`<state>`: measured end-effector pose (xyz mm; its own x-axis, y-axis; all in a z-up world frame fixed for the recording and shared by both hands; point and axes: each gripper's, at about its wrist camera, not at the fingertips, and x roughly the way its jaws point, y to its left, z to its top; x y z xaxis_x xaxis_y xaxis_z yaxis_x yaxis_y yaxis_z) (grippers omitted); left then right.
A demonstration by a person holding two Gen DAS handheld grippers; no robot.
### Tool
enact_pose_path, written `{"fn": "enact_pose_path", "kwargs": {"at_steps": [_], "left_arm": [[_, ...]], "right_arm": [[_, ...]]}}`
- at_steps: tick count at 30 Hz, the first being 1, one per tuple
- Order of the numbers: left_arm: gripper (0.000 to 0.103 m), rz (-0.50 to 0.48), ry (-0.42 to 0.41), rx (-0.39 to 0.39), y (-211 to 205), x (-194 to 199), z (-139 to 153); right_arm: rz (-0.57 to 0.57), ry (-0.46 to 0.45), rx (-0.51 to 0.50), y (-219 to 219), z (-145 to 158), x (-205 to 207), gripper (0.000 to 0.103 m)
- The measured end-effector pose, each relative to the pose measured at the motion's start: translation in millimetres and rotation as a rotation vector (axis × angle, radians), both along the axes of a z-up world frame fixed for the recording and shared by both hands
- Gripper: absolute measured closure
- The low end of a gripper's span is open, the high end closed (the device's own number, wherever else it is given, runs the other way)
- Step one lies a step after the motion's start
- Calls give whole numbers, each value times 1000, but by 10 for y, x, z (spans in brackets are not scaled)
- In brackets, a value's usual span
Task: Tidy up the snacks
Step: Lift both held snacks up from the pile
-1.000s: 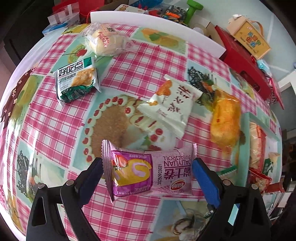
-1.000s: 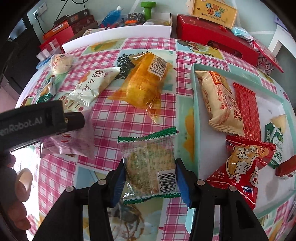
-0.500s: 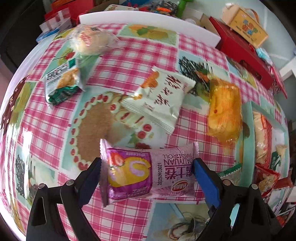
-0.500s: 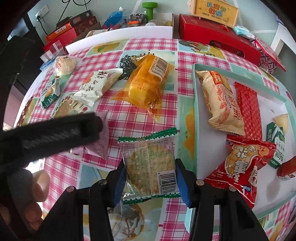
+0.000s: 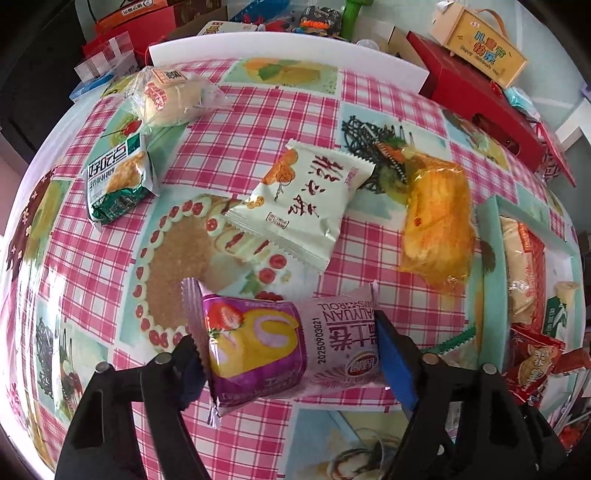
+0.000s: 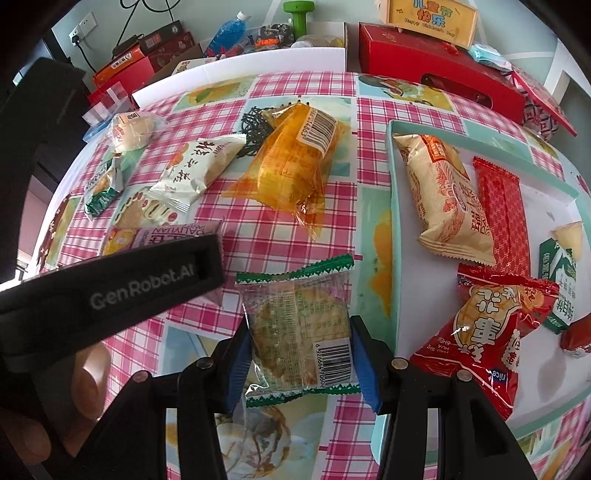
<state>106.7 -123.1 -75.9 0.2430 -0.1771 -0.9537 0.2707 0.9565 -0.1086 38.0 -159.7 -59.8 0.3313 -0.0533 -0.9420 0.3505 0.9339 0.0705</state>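
Observation:
My left gripper (image 5: 288,350) is shut on a purple swiss roll packet (image 5: 280,343) and holds it above the checked tablecloth. My right gripper (image 6: 299,347) is shut on a clear green-edged biscuit packet (image 6: 299,325), just left of the mint tray (image 6: 393,229). The tray holds a beige packet (image 6: 443,195), a red bar (image 6: 502,210) and a red snack bag (image 6: 491,325). Loose on the cloth lie an orange packet (image 5: 436,214), a white packet (image 5: 303,203), a green packet (image 5: 114,181) and a bun (image 5: 170,96).
A red gift box (image 6: 436,85) and a yellow box (image 6: 428,18) stand behind the table. A white board (image 5: 288,48), bottles and cartons crowd the far edge. The left gripper's body (image 6: 110,280) crosses the right wrist view at left.
My left gripper has carried the swiss roll packet up and rightward, toward the tray. My right gripper stays shut on the biscuit packet, almost still.

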Motion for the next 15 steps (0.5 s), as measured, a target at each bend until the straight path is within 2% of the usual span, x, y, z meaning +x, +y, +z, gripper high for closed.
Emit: {"fn": "enact_pose_path", "kwargs": {"at_steps": [6,15], "left_arm": [[27,22,-2,-42,86,-5,116],[27,45,-61,-99,426,-38,530]], "right_arm": [[-3,-10,3,-4,38,-11,50],[-26,-80,-12,-22,292,-124,50]]}}
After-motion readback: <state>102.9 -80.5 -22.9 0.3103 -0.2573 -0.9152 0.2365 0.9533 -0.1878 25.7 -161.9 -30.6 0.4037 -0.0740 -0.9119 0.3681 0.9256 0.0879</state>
